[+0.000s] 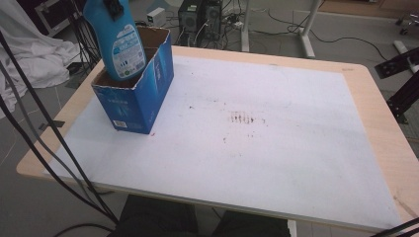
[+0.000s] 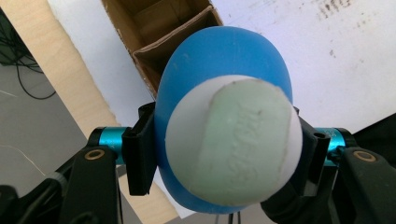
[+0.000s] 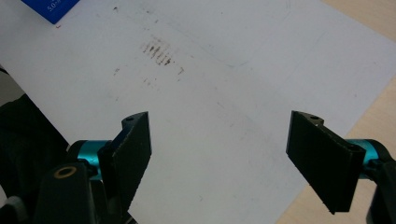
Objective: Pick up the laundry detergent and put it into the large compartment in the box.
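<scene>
A blue detergent bottle [image 1: 118, 44] with a white label hangs tilted, its bottom dipping into the open top of a blue cardboard box [image 1: 143, 94] at the table's far left. My left gripper [image 1: 114, 6] is shut on the bottle's neck from above. In the left gripper view both jaws press the blue bottle [image 2: 224, 70] just under its white cap [image 2: 243, 140], with the box's brown inside [image 2: 154, 23] below. My right gripper [image 3: 219, 149] stands open with nothing between its jaws, above the white mat [image 3: 224, 70].
The white mat [image 1: 257, 128] covers most of the wooden table [image 1: 365, 98] and has dark smudges [image 1: 242, 118] near its middle. Black cables [image 1: 44, 143] hang at the left. A white cloth [image 1: 29, 54] lies on the floor. A black frame [image 1: 402, 84] stands at the right.
</scene>
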The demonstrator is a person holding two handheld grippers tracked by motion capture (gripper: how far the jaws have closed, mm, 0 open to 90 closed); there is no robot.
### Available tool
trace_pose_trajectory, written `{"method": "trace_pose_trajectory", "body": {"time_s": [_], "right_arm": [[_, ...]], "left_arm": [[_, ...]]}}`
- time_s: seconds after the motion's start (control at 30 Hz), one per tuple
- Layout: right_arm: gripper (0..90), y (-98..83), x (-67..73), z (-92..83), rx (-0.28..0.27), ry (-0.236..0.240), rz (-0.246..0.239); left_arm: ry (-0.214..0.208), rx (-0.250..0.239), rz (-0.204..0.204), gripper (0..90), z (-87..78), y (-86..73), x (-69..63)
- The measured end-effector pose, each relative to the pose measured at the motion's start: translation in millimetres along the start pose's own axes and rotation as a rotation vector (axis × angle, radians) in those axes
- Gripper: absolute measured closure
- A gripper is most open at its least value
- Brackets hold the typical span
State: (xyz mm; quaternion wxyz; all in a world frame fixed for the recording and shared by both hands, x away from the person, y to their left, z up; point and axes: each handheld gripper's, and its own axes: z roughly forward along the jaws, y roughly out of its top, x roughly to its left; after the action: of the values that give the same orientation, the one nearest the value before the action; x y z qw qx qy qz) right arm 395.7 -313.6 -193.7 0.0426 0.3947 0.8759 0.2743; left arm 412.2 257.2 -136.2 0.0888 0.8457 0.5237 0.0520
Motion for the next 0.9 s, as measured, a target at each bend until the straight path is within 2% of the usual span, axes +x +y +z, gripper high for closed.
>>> {"method": "trace_pose_trajectory", "body": {"time_s": [0.53, 0.9], "right_arm": [[21.6, -4.3, -1.9, -1.0, -0.006, -0.003, 0.006], [21.6, -5.8, -1.7, -2.7, -0.01, -0.006, 0.011]], "left_arm": [[0.003, 0.061, 0.075, 37.7, 45.2, -0.9, -2.6], [0.002, 0.096, 0.098, 37.7, 72.7, -5.9, -3.0]]}}
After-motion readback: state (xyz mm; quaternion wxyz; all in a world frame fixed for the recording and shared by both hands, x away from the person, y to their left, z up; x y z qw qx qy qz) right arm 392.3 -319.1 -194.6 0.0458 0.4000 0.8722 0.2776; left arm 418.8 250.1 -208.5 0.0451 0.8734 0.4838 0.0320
